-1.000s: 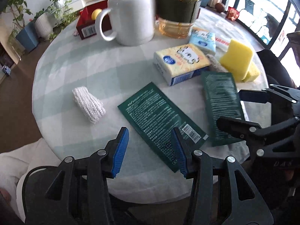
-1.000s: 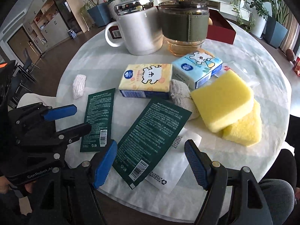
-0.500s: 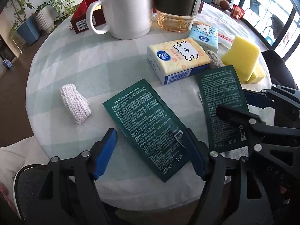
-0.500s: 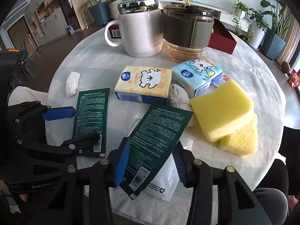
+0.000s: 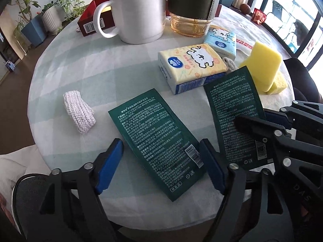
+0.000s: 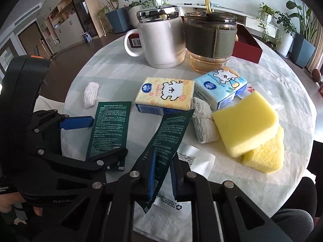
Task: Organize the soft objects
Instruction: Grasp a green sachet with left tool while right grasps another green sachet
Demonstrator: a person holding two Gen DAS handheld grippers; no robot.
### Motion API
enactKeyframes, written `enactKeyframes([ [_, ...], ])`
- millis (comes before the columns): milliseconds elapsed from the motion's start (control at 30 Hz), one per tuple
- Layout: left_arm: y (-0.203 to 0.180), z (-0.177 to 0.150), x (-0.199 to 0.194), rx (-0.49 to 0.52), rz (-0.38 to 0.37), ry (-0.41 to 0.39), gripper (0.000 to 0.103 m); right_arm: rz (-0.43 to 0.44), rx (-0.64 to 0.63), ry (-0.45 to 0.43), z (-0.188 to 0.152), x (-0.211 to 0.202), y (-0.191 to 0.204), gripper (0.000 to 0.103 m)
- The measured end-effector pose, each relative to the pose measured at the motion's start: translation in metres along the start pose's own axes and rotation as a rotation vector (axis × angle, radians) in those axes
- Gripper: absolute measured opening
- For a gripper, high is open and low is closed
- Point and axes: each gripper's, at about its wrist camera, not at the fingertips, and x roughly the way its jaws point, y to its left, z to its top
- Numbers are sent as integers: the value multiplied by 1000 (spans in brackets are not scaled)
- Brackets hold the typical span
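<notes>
My right gripper (image 6: 162, 173) is shut on the near end of a dark green sachet (image 6: 171, 133) and holds it tilted up off the table; it also shows in the left wrist view (image 5: 234, 113). My left gripper (image 5: 161, 161) is open, its fingers on either side of the near end of a second green sachet (image 5: 155, 135) that lies flat on the table. This sachet also shows in the right wrist view (image 6: 109, 129). A white knitted cloth roll (image 5: 78, 114) lies left of it.
A yellow tissue pack (image 5: 191, 66), a blue tissue pack (image 5: 221, 40), a second knitted roll (image 6: 203, 125) and two yellow sponges (image 6: 248, 129) lie at the right. A white mug (image 5: 139, 12), a glass cup (image 5: 191, 8) and a red box (image 5: 90, 20) stand at the back.
My right gripper has shut on the right green sachet and lifted its end off the table. My left gripper has opened wider and moved forward around the left sachet.
</notes>
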Motion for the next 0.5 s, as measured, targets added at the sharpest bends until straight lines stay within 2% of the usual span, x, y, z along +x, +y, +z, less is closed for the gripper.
enactKeyframes([
  [67, 0, 0, -3, 1, -1, -4, 54, 5, 2, -2, 0, -1, 0, 13],
  [133, 4, -1, -6, -10, -16, -10, 34, 7, 3, -6, 0, -2, 1, 13],
  [333, 6, -1, -8, -8, -29, -4, 24, 11, -1, -20, 1, -6, 5, 12],
  [433, 5, 1, -9, -10, -58, -6, 12, 15, 2, -26, 0, -6, 5, 12],
  [500, 3, 0, -11, -4, -66, -20, 9, 18, 4, -32, 0, -7, 5, 12],
])
